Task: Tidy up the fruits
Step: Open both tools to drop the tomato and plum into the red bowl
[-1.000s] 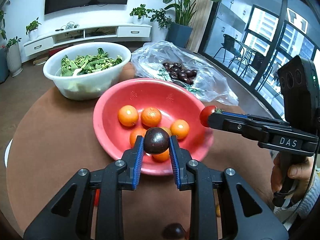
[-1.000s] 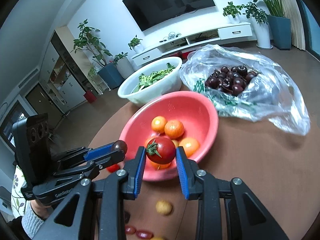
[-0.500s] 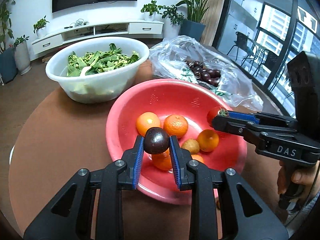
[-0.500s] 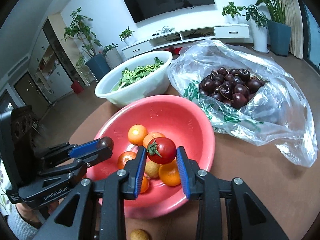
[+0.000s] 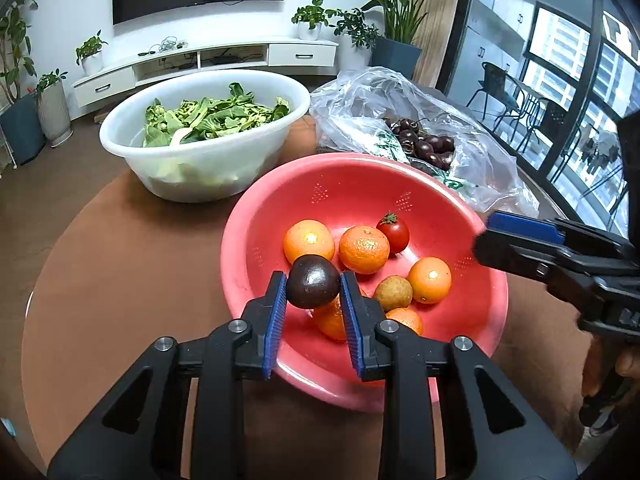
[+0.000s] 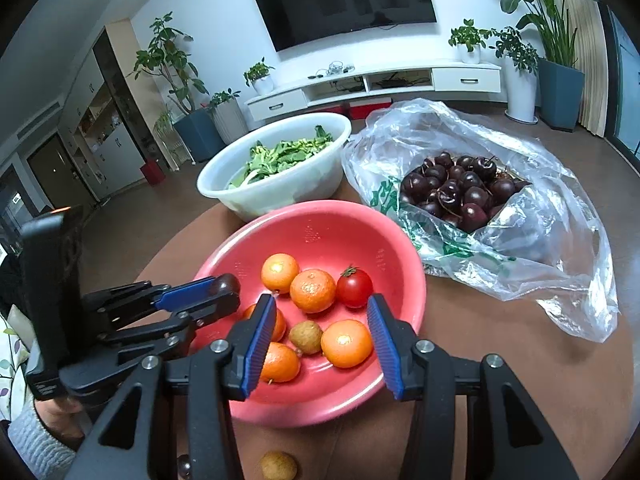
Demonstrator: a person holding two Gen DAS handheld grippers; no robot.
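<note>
Over the near rim of the red bowl [image 5: 320,184], the left gripper [image 5: 313,292] clamps a dark round fruit [image 5: 313,287], smooth and glossy, between its blue pads. Inside the bowl a red tomato [image 6: 354,288] with a green stem lies beside several oranges [image 6: 313,290]. Above them the right gripper [image 6: 320,332] hangs with jaws spread wide, holding nothing. Behind stand a white bowl of greens [image 6: 280,184] and a plastic bag of cherries [image 6: 460,192].

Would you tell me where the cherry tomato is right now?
The cherry tomato lies inside the red bowl, toward its far right side, touching an orange, ahead of the open right gripper.
</note>
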